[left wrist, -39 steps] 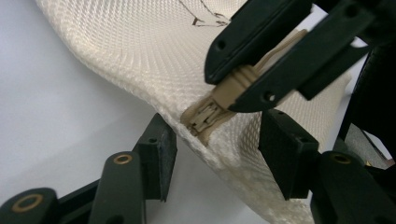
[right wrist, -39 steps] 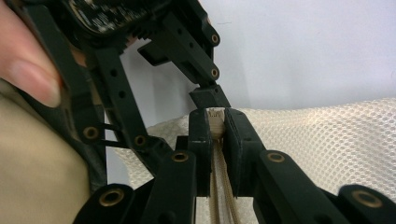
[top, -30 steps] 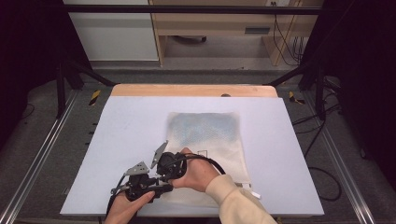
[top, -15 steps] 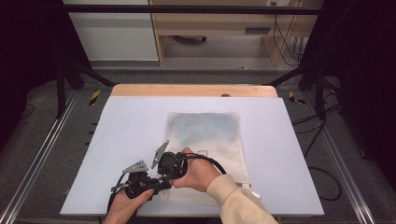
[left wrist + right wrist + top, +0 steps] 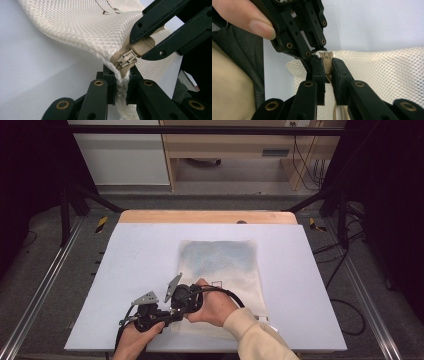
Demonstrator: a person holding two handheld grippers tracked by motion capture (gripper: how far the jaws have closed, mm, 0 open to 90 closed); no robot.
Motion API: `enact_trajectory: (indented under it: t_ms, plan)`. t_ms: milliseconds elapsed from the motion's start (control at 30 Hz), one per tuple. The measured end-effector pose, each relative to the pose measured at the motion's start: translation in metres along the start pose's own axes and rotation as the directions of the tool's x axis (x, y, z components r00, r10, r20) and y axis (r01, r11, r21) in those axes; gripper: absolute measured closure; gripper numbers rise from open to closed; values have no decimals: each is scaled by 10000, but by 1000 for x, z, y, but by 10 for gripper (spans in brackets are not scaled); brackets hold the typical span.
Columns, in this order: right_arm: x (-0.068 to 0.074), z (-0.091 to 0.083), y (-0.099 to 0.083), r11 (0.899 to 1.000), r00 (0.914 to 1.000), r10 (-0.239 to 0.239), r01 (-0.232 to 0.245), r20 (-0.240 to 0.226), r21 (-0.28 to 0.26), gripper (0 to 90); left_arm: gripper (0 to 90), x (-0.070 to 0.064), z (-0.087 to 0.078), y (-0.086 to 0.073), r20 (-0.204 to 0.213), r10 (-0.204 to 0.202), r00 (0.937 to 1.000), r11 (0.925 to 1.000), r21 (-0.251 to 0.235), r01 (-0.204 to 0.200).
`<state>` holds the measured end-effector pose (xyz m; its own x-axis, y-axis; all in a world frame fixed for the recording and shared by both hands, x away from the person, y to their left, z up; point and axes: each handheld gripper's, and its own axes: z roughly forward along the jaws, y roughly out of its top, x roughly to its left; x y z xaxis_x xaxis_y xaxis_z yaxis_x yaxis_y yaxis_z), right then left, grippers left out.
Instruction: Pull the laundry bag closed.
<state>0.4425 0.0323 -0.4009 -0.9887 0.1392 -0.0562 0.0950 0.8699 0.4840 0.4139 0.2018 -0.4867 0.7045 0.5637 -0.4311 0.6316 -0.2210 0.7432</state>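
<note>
White table (image 5: pixel 125 270): left gripper (image 5: pixel 121 82) pinches mesh bag (image 5: pixel 82 27) corner as anchor; right gripper (image 5: pixel 327 68) clamps zipper pull (image 5: pixel 141 47), probably to unzip.

Mesh bag (image 5: pixel 222 270) near edge hidden under hands; contents blurred.

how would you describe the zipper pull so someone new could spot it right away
Start at the white table, where a cream mesh bag lies flat. Follow it to its near left corner, pinched by the left gripper. The zipper pull is the smooth tan tab there, clamped by the right gripper, unlike the netted fabric around it.
</note>
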Motion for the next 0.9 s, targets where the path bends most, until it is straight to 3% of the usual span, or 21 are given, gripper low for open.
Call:
enact_trajectory:
  t_ms: [500, 767, 900]
  plan:
    - [2, 4, -2, 9992, 9993, -302, 296, 220, 277, 822, 826, 0, 0, 0, -215, 88, 9997, 9999, 77, -87]
    - [2, 5, -3, 9985, 9985, -409, 395, 354, 384, 823, 829, 1, -3, 1, -234, -62, 9997, 10000, -45, 61]
    - [2, 4, -4, 9977, 9980, -354, 322, 528, 600, 824, 830, 5, -7, 1, -199, -373, 9991, 9989, -291, 367]
